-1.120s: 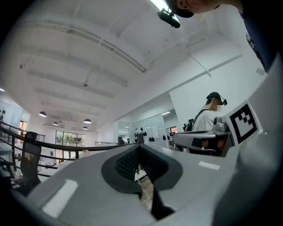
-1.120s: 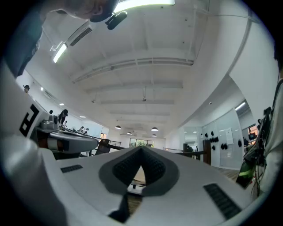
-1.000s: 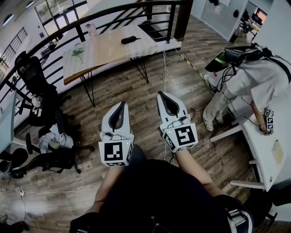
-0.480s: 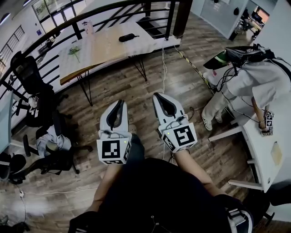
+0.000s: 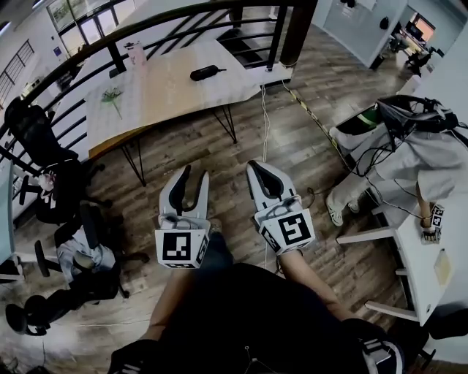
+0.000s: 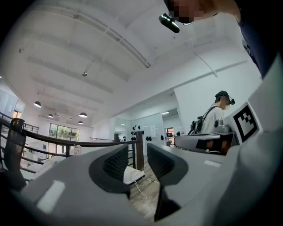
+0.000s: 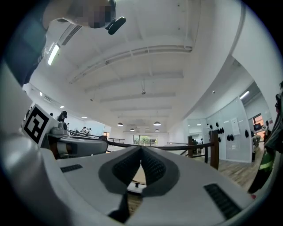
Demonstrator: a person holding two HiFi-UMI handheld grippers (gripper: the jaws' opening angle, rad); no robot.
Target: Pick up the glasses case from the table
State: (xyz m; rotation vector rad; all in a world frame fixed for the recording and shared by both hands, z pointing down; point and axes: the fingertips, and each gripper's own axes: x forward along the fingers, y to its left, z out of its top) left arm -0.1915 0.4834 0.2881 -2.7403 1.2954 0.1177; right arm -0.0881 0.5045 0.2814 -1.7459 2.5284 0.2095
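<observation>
The black glasses case (image 5: 207, 72) lies on the far part of the light wooden table (image 5: 168, 91), well ahead of both grippers. My left gripper (image 5: 193, 174) hangs over the wooden floor, short of the table; its jaws have just been opening and stand a little apart with nothing between them. The left gripper view shows that gap in the left gripper (image 6: 138, 152), with floor and a table corner beyond. My right gripper (image 5: 257, 166) is beside it, shut and empty; in its own view the right gripper (image 7: 141, 149) has its tips together.
A dark railing (image 5: 183, 18) runs behind the table. On the table are a small plant (image 5: 111, 94) and a bottle (image 5: 133, 52). Black office chairs (image 5: 51, 182) stand at the left. A person (image 5: 409, 153) bends over a white desk (image 5: 428, 248) at the right.
Both grippers and the view have advanced toward the table. The left jaws, shut before, now stand apart. The right jaws stay shut.
</observation>
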